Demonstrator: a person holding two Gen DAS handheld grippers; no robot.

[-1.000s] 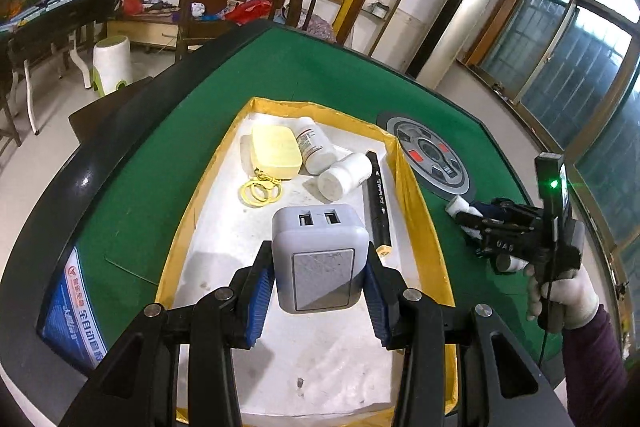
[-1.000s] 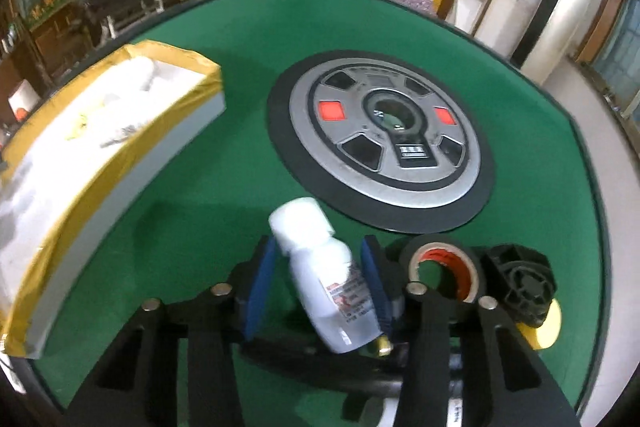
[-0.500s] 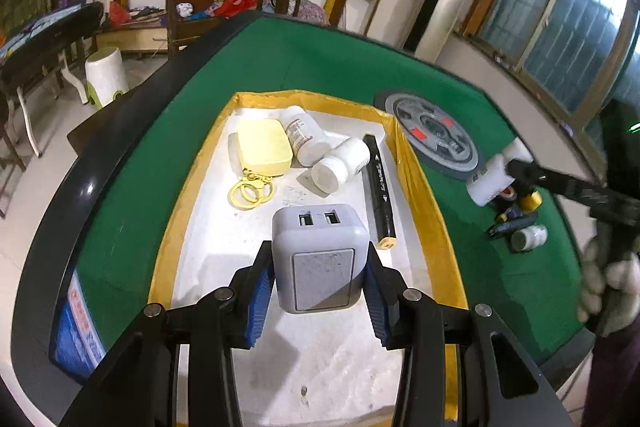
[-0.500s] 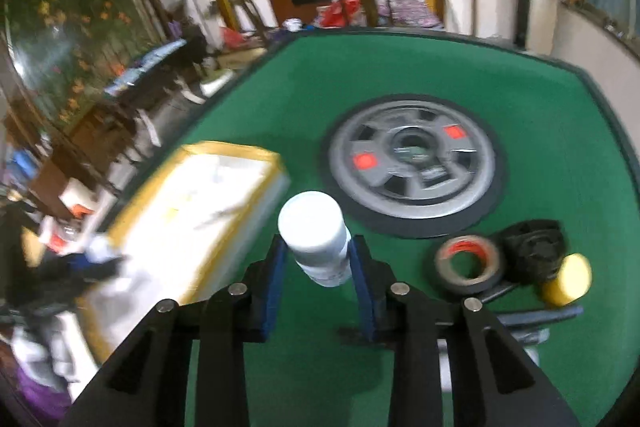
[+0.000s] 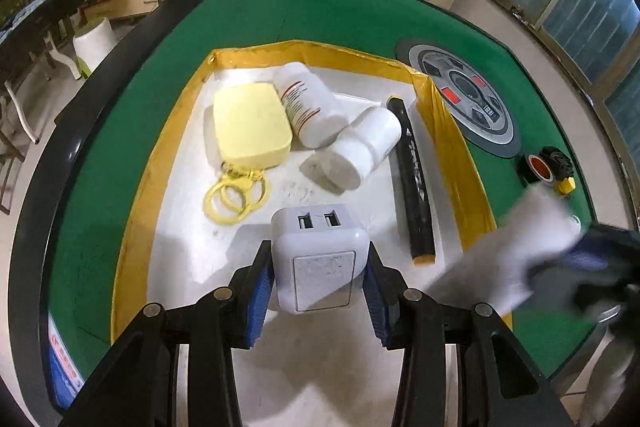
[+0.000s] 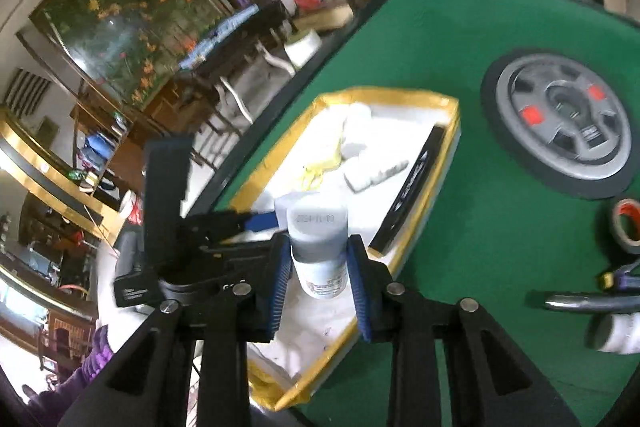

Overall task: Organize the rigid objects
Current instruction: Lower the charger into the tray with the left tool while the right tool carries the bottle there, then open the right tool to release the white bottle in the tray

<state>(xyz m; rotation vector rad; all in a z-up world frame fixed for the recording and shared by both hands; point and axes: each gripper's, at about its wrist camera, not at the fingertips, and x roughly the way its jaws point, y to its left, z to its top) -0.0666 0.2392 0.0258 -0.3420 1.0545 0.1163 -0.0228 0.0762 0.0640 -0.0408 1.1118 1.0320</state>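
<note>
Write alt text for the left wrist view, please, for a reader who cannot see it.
The left gripper holds a grey USB charger over a white tray with yellow rim. Inside lie a yellow case, two white bottles and a black marker. A blurred white bottle enters from the right.

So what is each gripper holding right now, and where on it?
The left gripper clamps a grey USB charger by its two side faces. The right gripper clamps a white pill bottle across its body.

A green table [image 5: 328, 11] bears a round grey dial [image 6: 560, 131]; a white stool [image 5: 94, 41] stands beside it.
</note>
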